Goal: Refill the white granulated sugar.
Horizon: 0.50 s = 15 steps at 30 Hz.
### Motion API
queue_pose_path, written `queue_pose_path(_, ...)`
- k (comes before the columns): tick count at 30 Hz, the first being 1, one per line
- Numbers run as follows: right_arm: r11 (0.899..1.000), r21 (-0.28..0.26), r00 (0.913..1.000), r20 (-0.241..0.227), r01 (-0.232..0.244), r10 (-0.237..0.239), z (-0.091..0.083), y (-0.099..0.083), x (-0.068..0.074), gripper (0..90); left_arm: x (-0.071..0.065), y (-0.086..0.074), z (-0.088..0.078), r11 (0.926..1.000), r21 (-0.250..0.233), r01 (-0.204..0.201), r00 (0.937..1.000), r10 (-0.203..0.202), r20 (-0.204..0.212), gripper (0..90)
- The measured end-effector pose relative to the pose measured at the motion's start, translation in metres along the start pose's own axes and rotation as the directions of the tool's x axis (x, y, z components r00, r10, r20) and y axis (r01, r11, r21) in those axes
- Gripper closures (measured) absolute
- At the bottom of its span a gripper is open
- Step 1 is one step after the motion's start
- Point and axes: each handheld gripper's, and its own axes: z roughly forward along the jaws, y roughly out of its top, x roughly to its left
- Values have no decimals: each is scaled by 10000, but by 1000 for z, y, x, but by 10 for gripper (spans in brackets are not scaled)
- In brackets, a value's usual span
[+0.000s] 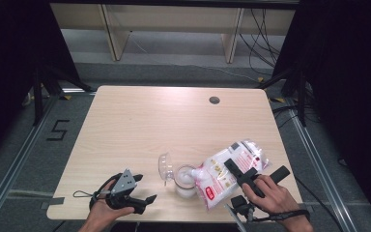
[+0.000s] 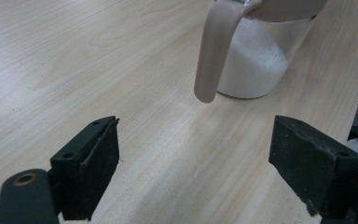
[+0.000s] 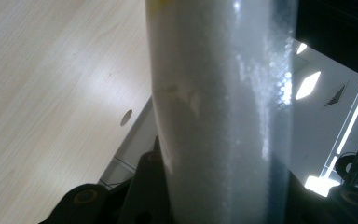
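A person's right gripper (image 1: pixel 240 175), its fingers clamped on a clear bag (image 1: pixel 227 175) of white granules, held the bag tilted with its low corner at the mouth of an open jar (image 1: pixel 185 181) near the front edge of the surface (image 1: pixel 140 121). The jar, already part filled, had its hinged lid (image 1: pixel 164 164) swung open on the side away from the bag. Pouring appeared under way; the next move would likely call for a steeper tilt. The left gripper (image 1: pixel 135 195) rested to the jar's left, fingers apart, holding nothing. The bag's red label was too small to read.
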Motion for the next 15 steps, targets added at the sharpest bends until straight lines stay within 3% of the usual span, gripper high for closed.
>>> queue_pose_path(6, 10000, -30, 10000, -2, -47, 47, 0, 0, 0, 786, 0, 0, -1, 10000, -24, 0, 10000, 0, -24, 156)
queue_pose_path(8, 9990, 54, 9990, 121, -435, 435, -1, 0, 3, 786, 0, 0, -1, 10000, -27, 37, 10000, -37, -26, 156)
queue_pose_path(13, 9992, -80, 9992, 22, -390, 390, 0, 0, 3, 787, 0, 0, -1, 10000, -32, 37, 10000, -37, -32, 156)
queue_pose_path(14, 9997, -118, 9997, 83, -207, 208, 1, -1, 2, 787, 0, 0, -1, 10000, -32, 40, 10000, -40, -32, 156)
queue_pose_path(15, 9994, -30, 9994, 81, -339, 339, 0, -1, 4, 787, 0, 0, -1, 10000, -26, 5, 10000, -5, -26, 156)
